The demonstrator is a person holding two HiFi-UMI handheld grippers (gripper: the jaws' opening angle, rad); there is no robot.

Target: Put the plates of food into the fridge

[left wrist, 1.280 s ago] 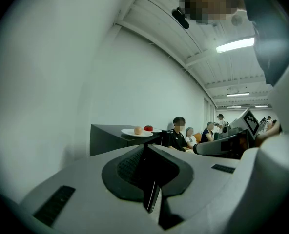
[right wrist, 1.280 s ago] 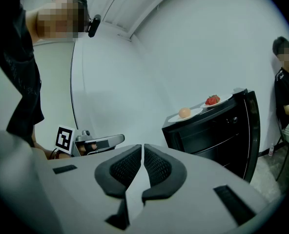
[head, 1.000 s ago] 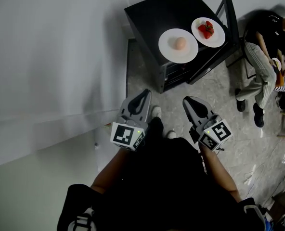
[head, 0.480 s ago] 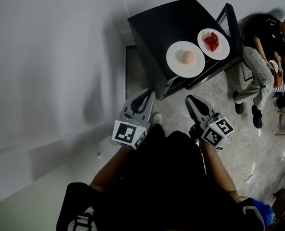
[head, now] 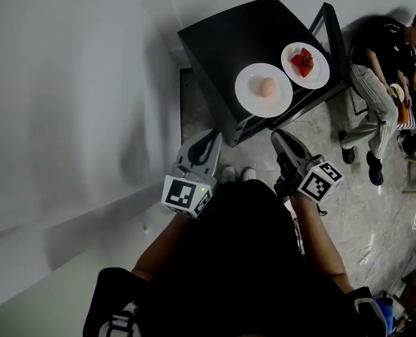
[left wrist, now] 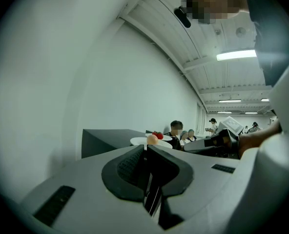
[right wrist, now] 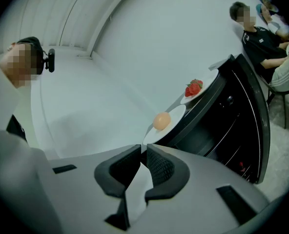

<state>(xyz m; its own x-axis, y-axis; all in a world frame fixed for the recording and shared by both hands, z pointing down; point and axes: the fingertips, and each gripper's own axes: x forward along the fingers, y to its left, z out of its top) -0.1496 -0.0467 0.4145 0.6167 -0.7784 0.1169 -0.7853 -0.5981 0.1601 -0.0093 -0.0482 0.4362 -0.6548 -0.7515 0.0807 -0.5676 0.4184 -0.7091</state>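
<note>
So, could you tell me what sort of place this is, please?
Likely a big open workroom or lab hall, not a home kitchen: long ceiling strip lights, people seated along the side, polished stone-look floor.

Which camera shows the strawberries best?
The head view: it looks down on the strawberries, whole on their plate. The right gripper view shows them side-on, the left gripper view only as a tiny red speck.

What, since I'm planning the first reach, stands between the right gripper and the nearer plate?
Nothing visible. The right gripper, jaws shut and empty, faces the nearer plate on the black cabinet, with only open air between them.
</note>
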